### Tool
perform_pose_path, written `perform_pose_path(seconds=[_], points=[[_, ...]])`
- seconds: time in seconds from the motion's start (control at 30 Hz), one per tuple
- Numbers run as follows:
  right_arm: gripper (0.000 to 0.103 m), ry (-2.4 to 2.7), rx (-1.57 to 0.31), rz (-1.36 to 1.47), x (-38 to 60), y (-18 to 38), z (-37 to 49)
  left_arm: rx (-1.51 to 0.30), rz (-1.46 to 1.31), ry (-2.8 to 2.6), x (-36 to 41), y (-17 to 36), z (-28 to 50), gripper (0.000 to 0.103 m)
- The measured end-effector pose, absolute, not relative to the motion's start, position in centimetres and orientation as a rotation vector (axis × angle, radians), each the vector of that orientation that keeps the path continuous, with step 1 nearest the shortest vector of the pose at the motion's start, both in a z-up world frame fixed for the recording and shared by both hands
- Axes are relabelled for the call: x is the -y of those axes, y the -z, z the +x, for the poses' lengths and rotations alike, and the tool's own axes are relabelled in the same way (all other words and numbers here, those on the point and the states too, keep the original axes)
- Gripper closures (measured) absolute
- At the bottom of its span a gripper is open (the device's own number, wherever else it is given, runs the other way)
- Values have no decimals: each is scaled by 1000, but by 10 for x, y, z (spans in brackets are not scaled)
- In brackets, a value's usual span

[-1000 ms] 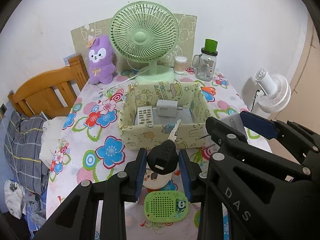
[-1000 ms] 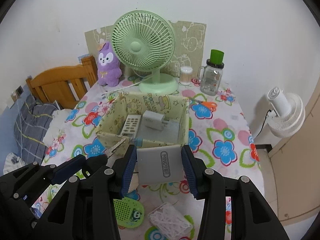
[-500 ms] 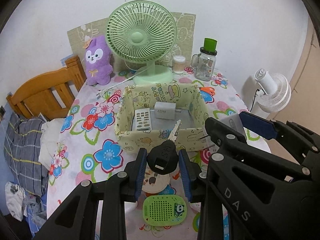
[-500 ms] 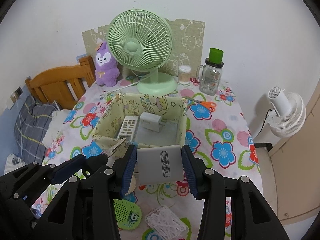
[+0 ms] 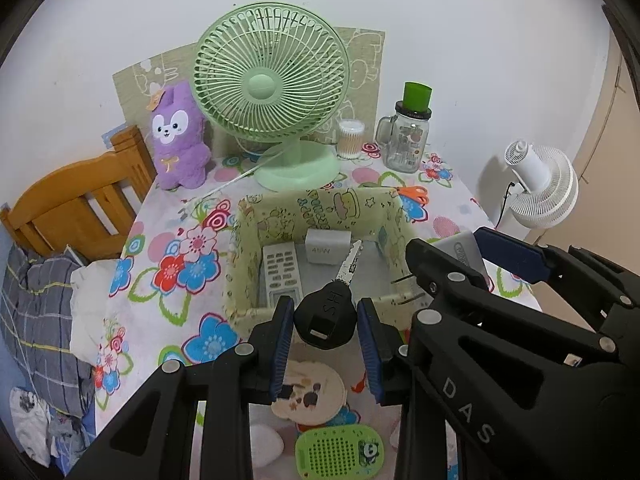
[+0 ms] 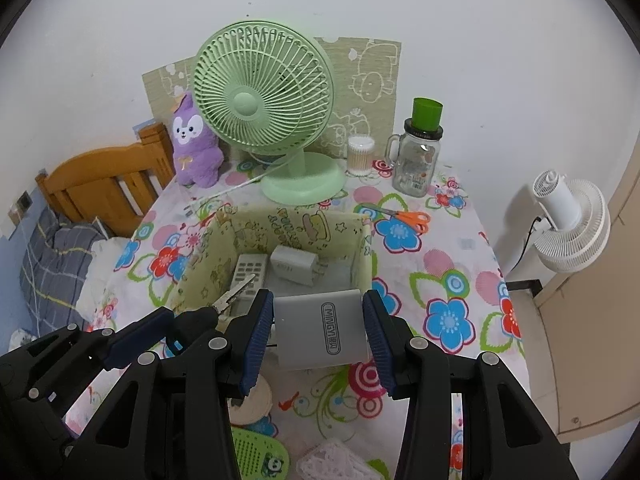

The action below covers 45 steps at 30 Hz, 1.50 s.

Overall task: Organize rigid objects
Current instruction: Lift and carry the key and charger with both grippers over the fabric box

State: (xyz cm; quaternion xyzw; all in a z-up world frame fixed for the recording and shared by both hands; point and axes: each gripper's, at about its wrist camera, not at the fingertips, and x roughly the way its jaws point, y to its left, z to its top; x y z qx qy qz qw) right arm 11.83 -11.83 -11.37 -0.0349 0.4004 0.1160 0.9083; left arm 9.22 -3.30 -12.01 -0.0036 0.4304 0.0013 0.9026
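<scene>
While both loads hang near the front wall of the fabric storage box (image 5: 320, 210), the step in hand looks like the carry-in: two rigid items are being brought to the box to join what already lies there. The left gripper (image 5: 325, 344) is closed on the black head of a key (image 5: 325, 314), its metal blade pointing forward and up over the box's near rim. The right gripper (image 6: 322, 338) is clamped across a flat silver power bank (image 6: 322, 328), held face up just short of the same rim; its pads press on the two side edges.

Inside the box a white remote (image 5: 281, 272) lies along the left side and a white charger block (image 5: 326, 246) rests toward the far wall, so the free floor is on the right and near side. By this reading, the next move calls for carrying each gripper further over the rim, lowering it, and only then letting the jaws spread. The key needs little room, but the power bank is broad and would sit best in the bare right part, clear of the charger.

On the floral tablecloth (image 6: 452, 280), orange scissors (image 6: 404, 216) lie to the far right of the box, not yet gathered.
</scene>
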Motion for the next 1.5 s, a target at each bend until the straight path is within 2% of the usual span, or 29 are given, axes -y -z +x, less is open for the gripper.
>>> perform_pose_path(seconds=[0.8,1.4,1.5], points=[[54,-209,-899,-80,107,148,202,-960,-36,34,21,156,172,71],[53,-211,-940,-70,106,178,228,-1032,-66,60,22,184,198,70],[53,-219,-940,-69,105,180,230,-1027,-58,56,21,185,199,67]])
